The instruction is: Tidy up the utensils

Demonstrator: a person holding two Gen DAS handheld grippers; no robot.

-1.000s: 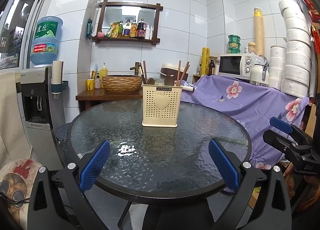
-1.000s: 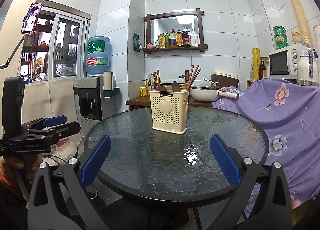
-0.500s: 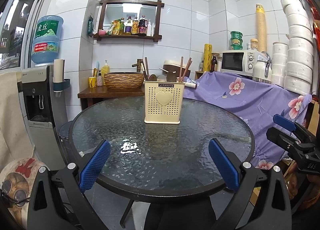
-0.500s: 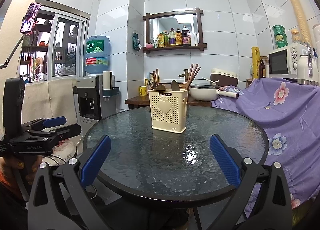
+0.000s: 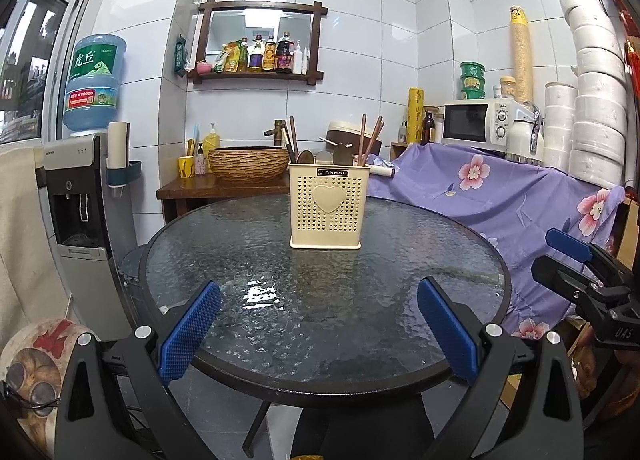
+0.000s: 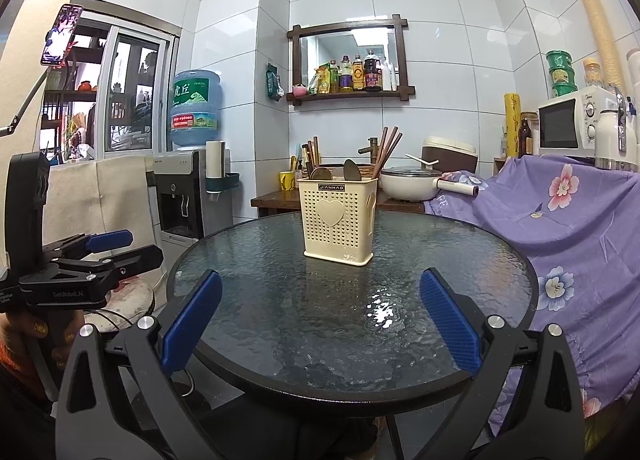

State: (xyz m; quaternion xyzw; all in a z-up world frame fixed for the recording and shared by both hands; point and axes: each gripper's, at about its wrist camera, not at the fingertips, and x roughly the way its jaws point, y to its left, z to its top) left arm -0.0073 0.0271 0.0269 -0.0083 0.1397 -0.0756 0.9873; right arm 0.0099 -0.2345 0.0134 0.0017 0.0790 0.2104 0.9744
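Note:
A cream perforated utensil holder [image 5: 327, 209] [image 6: 340, 220] with a heart on its front stands upright near the far middle of the round glass table [image 5: 320, 300] [image 6: 348, 312]. Brown chopsticks [image 5: 370, 140] [image 6: 387, 150] and spoons [image 5: 343, 154] [image 6: 351, 171] stick up out of it. My left gripper [image 5: 320, 330] is open over the table's near edge, nothing between its blue pads. My right gripper [image 6: 320, 326] is open too, likewise empty and well short of the holder. Each gripper shows at the side of the other's view.
A water dispenser [image 5: 84, 196] stands left of the table. A purple flowered cloth [image 5: 500, 196] covers a counter on the right, with a microwave [image 5: 476, 124] and stacked white bowls [image 5: 596, 100]. Behind the table is a wooden side table with a woven basket [image 5: 248, 162] and a white pot [image 6: 408, 182].
Both views have drifted slightly: the table and holder sit a little differently in frame. Both grippers stay open and empty.

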